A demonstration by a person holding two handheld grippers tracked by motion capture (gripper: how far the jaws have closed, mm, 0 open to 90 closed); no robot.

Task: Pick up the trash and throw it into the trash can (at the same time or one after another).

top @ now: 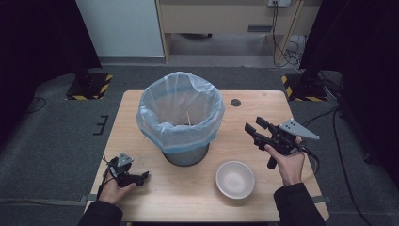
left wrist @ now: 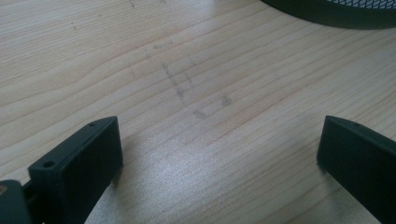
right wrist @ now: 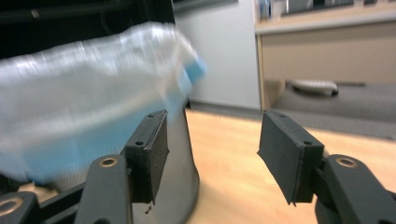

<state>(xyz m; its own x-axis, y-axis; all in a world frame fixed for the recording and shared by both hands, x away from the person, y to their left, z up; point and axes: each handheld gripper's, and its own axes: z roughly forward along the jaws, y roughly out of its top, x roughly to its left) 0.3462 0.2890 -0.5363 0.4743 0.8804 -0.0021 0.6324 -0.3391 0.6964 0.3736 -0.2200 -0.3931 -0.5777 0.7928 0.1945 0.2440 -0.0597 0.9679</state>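
Lined bin (top: 180, 123) between both spread, empty tongs: left (top: 141, 178), right (top: 254, 128).

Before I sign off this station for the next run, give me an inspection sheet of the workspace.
Surface: wooden table, faint scuff marks, a dark round spot near the far edge.
Job's things: bin lined with a pale blue bag, a thin stick inside; white bowl, empty.
Clutter: nothing seen.
Grippers: left claw low over the table, open, empty; right claw raised beside the bin, open, empty.
Cables: one trails from each gripper; more on the floor behind.
Surroundings: grey carpet, dark curtains, wooden cabinet.
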